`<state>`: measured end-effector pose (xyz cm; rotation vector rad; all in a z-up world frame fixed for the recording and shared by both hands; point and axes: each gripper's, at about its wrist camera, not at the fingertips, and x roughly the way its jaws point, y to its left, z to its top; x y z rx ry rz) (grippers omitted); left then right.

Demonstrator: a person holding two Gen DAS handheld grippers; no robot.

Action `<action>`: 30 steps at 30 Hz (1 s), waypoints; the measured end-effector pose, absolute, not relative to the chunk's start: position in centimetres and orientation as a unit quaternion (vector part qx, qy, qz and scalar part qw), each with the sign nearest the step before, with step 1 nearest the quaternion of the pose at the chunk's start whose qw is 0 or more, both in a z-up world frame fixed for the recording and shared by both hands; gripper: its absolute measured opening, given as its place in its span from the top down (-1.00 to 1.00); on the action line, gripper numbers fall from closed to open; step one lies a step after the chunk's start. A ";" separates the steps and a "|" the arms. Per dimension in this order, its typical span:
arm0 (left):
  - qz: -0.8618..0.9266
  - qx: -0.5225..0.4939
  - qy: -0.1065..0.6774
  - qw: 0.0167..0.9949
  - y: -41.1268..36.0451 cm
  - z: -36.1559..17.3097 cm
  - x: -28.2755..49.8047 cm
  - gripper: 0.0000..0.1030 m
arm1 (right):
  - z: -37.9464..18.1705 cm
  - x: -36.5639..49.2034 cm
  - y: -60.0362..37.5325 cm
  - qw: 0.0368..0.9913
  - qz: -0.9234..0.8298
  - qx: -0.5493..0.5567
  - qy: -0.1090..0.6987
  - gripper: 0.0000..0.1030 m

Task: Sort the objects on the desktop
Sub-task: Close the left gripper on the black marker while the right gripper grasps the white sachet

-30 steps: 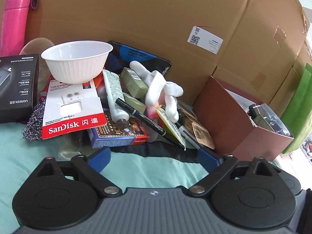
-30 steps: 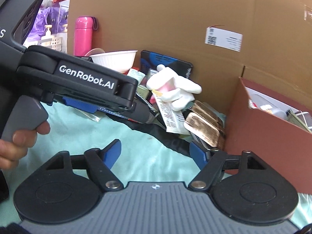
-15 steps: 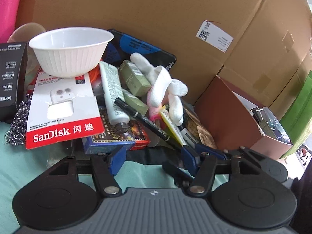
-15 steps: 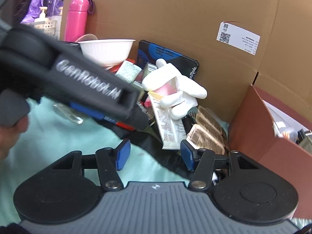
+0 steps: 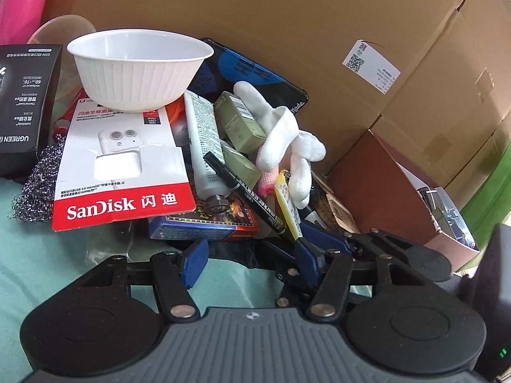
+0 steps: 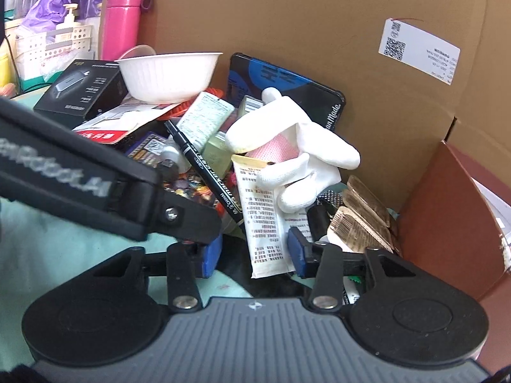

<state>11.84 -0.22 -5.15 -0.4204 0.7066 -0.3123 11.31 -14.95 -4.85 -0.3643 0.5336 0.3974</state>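
Observation:
A pile of desktop objects lies against a cardboard wall: a white bowl point(image 5: 137, 67) on a SanDisk card point(image 5: 124, 172), a white tube point(image 5: 204, 146), a black marker point(image 5: 246, 194), a white glove point(image 5: 284, 140) and a blue-red box point(image 5: 204, 223). My left gripper point(image 5: 249, 255) is open, its blue pads at the front of the pile by the marker's lower end. My right gripper point(image 6: 252, 255) is open, its pads either side of a white printed sachet point(image 6: 265, 223), below the glove point(image 6: 297, 159). The left gripper's body point(image 6: 95, 185) crosses the right wrist view.
A brown open box point(image 5: 399, 191) with items inside stands at the right, also in the right wrist view point(image 6: 453, 217). A black UGREEN box point(image 5: 25, 105), steel scrubber point(image 5: 38, 188) and pink bottle point(image 6: 124, 22) sit at the left. Gold packets point(image 6: 361, 220) lie by the brown box.
Both grippers have moved forward into the pile and their jaws have narrowed. The right gripper now straddles the sachet; the left has come up to the marker's end.

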 end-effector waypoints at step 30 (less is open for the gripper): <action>-0.091 -0.302 0.341 0.886 3.0 -6.1 12.0 0.07 | -3.5 9.9 -15.3 0.940 0.201 -0.062 0.270 -0.38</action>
